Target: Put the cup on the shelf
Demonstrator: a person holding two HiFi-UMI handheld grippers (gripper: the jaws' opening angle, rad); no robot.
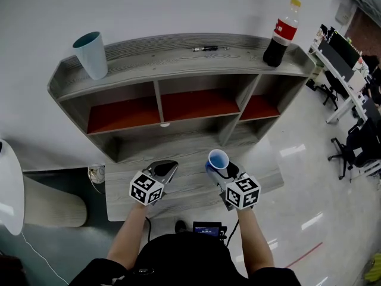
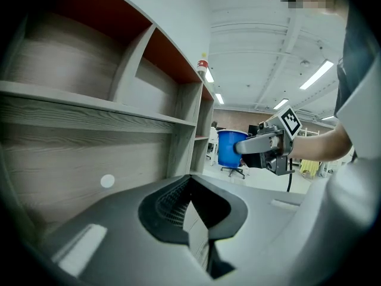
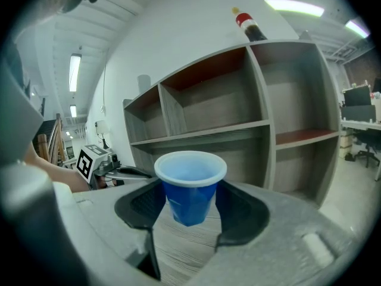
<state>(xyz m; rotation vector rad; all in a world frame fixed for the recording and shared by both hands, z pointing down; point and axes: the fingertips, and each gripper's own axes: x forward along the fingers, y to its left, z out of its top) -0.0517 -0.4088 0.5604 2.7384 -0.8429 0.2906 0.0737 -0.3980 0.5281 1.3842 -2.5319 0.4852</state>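
A white wall (image 1: pixel 178 11) is seen above a pale glossy floor (image 1: pixel 297 177), in which ceiling strip lights (image 3: pixel 294 6) are mirrored. Desks (image 1: pixel 345 79) and black office chairs (image 1: pixel 348 154) are ranged at the head view's right; a darker strip (image 1: pixel 59 243), possibly matting, is laid at left.

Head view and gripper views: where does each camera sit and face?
Head view: on the head, steeply down onto the grey wooden shelf unit; forearms, left gripper, right gripper show.
Left gripper view: on that gripper, along its jaws, beside the shelf; right forearm shows.
Right gripper view: along its jaws gripping the blue plastic cup, toward the shelf; left gripper shows.
Shared: all show the cup.
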